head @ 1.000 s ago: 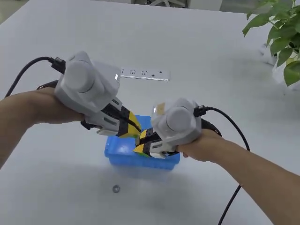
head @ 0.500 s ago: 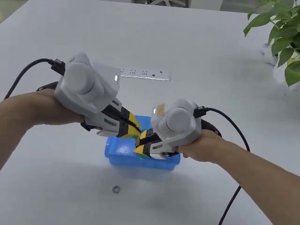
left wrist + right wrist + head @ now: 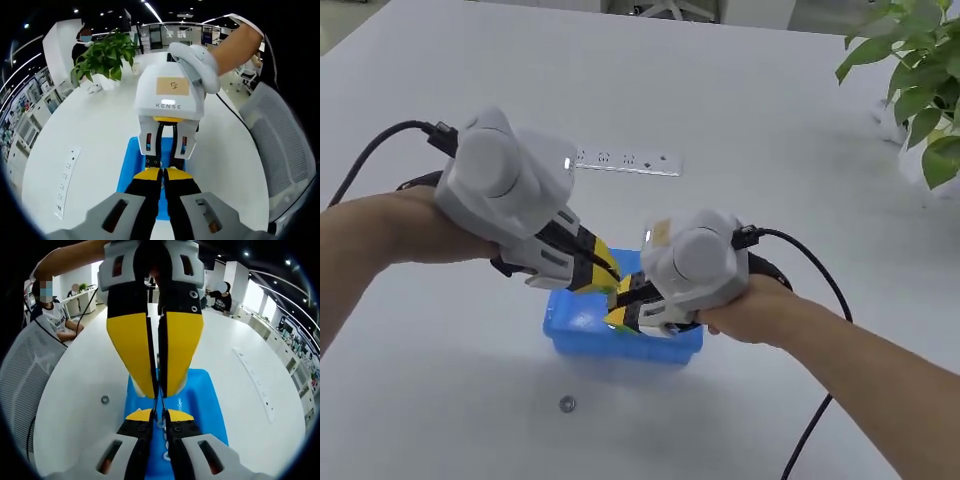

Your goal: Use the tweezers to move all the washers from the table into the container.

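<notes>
1. Centrally in the head view, the left gripper (image 3: 603, 268) and the right gripper (image 3: 620, 318) are held tip to tip over the blue container (image 3: 570, 325), which is set on the white table (image 3: 440, 400).
2. In the right gripper view, the thin tweezers (image 3: 158, 404) are seen pinched between the left gripper's yellow jaws, which come down from the top of the frame. Their lower end is gripped by the right gripper's nearly closed jaws at the bottom.
3. One washer (image 3: 567, 404) is seen lying on the table at the lower centre of the head view, below the container and apart from it.
4. A power strip (image 3: 625, 158) is seen above the grippers.
</notes>
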Demonstrator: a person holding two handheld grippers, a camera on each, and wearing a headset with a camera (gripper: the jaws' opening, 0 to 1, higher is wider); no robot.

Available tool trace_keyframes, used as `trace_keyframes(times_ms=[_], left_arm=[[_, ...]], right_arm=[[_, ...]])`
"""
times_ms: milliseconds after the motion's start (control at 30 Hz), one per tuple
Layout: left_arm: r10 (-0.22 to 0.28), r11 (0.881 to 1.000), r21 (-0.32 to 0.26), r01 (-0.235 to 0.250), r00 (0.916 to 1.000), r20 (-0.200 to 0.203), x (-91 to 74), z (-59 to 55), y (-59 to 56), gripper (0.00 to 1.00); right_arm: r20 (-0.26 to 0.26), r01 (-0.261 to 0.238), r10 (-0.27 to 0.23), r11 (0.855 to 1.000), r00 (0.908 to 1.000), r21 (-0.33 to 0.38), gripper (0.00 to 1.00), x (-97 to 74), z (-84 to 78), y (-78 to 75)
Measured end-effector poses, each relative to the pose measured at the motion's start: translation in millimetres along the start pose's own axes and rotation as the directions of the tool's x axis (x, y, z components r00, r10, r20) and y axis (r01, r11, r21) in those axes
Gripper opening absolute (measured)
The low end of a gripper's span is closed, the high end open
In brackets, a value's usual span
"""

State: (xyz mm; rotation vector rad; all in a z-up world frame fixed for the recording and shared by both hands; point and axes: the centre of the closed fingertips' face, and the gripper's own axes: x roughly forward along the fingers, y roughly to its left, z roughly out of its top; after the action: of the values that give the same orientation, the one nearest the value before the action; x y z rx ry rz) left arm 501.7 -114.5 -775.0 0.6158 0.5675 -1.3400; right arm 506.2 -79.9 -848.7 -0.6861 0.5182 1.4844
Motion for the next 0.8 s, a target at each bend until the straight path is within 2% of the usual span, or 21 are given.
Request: trace_keyframes(times_ms=[267, 800], left_arm=[[0.014, 1.000, 0.009, -0.014, 0.9999, 0.008, -12.0, 8.4, -2.2, 0.06], [0.024, 0.999, 0.026, -0.025, 0.9997, 0.003, -31.5, 20.3, -21.0, 0.06]], right_arm=[[0.011, 0.017, -0.017, 1.000, 0.9998, -0.014, 0.11, -9.6, 11.1, 1.0], [0.025, 0.037, -0.036, 0.999, 0.9991, -0.039, 0.11, -22.0, 29.8, 15.8]])
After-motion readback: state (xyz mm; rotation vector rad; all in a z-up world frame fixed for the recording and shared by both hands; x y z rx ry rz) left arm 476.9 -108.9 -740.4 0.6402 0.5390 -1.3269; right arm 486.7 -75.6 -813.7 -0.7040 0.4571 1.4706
